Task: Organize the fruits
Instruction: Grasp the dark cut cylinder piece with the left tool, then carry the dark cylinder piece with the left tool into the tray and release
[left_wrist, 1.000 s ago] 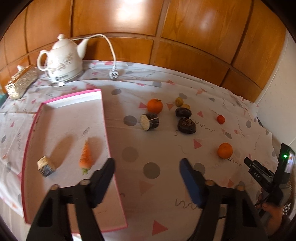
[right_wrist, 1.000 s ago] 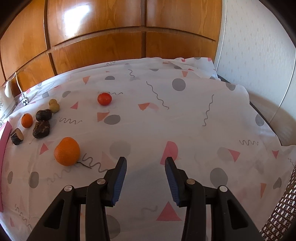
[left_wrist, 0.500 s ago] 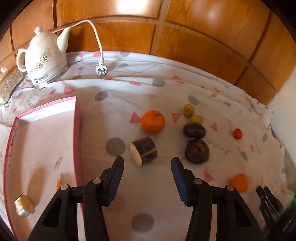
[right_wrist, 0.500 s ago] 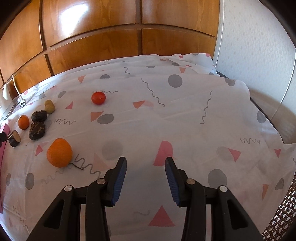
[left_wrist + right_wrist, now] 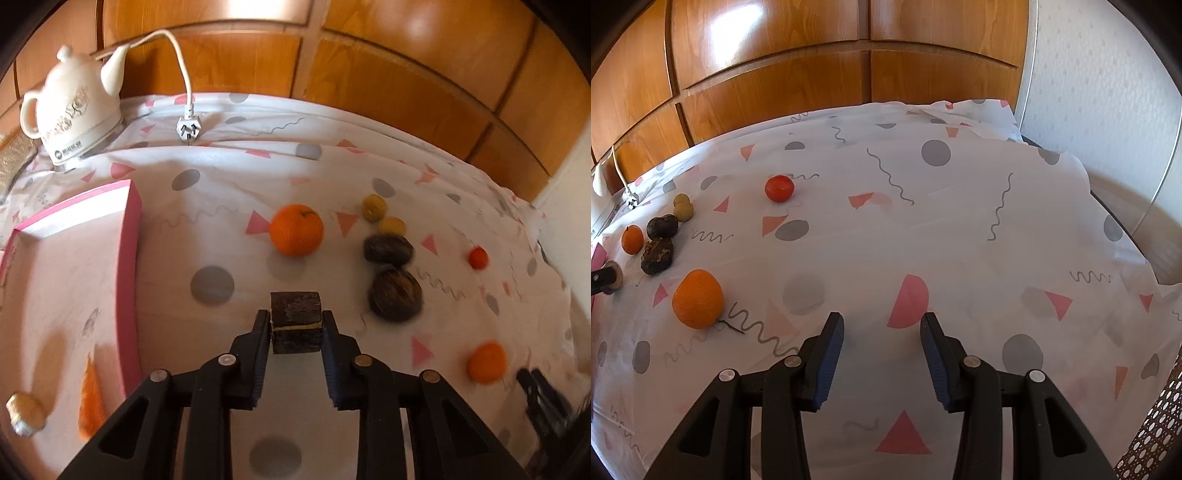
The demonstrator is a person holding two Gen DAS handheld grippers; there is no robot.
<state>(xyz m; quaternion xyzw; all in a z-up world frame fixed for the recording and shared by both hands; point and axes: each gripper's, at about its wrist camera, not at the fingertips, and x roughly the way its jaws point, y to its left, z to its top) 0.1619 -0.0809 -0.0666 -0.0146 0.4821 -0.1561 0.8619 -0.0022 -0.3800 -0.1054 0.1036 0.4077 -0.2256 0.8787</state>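
My left gripper [image 5: 296, 325] is shut on a short dark cut piece [image 5: 295, 319], just above the patterned cloth. Beyond it lie an orange [image 5: 296, 230], two dark round fruits [image 5: 394, 295], two small yellow fruits [image 5: 373, 207], a small red fruit [image 5: 478, 257] and a second orange [image 5: 487, 362]. The pink tray [image 5: 129, 236] on the left holds a carrot [image 5: 90, 398] and a gold-wrapped piece [image 5: 24, 413]. My right gripper [image 5: 882, 332] is open and empty above the cloth, with the orange [image 5: 697, 298] to its left and the red fruit [image 5: 779, 188] farther back.
A white kettle [image 5: 74, 110] with its cord and plug [image 5: 188, 129] stands at the back left. Wooden panels run behind the table. A white wall [image 5: 1108, 92] stands on the right. The right gripper shows blurred at the left wrist view's lower right [image 5: 543, 398].
My left gripper moved forward to the dark cut piece and closed on it. The right gripper has barely moved and stays open.
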